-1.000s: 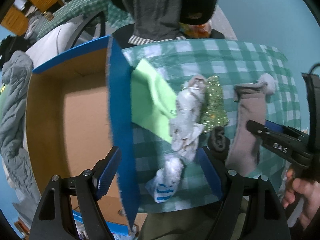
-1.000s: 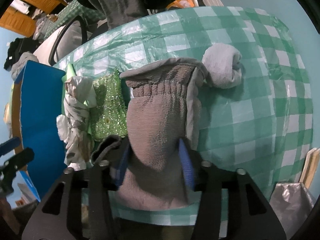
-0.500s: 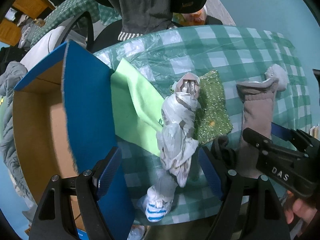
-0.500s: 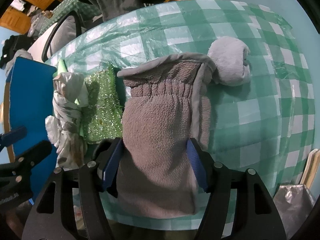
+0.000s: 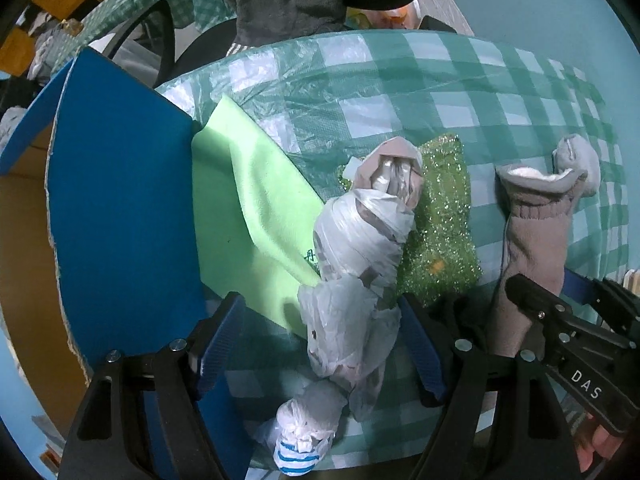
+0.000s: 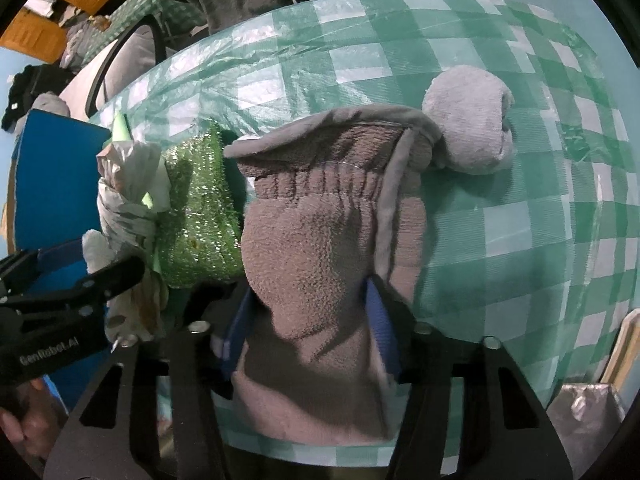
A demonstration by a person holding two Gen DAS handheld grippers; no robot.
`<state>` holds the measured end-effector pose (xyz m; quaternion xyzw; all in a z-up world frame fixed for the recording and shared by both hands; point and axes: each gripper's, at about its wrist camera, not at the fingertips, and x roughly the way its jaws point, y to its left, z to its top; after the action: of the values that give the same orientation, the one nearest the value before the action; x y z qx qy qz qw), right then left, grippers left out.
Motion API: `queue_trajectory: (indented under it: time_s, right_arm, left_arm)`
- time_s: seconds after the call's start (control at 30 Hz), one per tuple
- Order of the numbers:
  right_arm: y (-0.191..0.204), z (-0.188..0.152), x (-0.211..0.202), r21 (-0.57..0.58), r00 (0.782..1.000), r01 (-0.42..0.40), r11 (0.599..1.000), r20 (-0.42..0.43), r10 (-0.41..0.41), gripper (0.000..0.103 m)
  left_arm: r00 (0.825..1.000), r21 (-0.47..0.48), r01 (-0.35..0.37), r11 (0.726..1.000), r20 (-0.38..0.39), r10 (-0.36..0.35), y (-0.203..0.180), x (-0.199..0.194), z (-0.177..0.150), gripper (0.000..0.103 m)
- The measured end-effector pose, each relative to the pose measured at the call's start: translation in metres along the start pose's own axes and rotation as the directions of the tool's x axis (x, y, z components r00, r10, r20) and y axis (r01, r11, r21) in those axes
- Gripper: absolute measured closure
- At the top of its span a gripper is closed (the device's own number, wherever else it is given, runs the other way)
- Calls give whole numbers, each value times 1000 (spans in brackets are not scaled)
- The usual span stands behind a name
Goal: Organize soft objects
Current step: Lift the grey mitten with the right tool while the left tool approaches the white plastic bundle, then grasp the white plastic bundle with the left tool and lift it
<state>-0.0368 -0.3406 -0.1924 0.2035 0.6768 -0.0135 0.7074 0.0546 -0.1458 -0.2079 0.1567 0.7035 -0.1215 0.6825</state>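
The right claw [image 6: 308,320] has just been closing and its blue pads press both sides of a grey-brown fleece mitten [image 6: 328,248], gathered at the cuff, lying flat on the green-checked table [image 6: 500,208] with a pale rolled sock [image 6: 468,120] touching its cuff. The left claw [image 5: 320,336] stands wide open, straddling a crumpled white plastic bag bundle [image 5: 360,248] without pressing it. The bundle lies over a light green cloth [image 5: 248,200] and a glittery green scourer [image 5: 444,232], beside a blue-flapped cardboard box [image 5: 120,208]
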Motion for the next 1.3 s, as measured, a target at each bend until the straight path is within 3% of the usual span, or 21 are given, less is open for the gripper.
queue_trajectory:
  time_s: [0.13,0.2,0.3,0.6,1.3]
  right_arm:
    - [-3,-4,-3,-12,1000,8,1000,10,-7,74]
    - [-3,-6,-5,-22,1000,10,1000,20,-10,79]
    - [-3,-9,-9,-34,999,15,999,34,-14,84]
    - [-3,-16,-24,-48,998,15,999,58,-12,86]
    - [16,-28,-71,-95,988,4,995,152,10,86]
  left_arm:
    - [999,-20,47,999,10,-47,6,-1,0,47]
    - [997,-23,72,997,12,-71,7,-1,-1,68]
    - [996,-23,90,996,20,-89,7,-3,-2,76]
    - [991,-32,123,992,60,-121,13,-23,-15,81]
    - [982,23,116,993,146,-118,9,-70,-47,87]
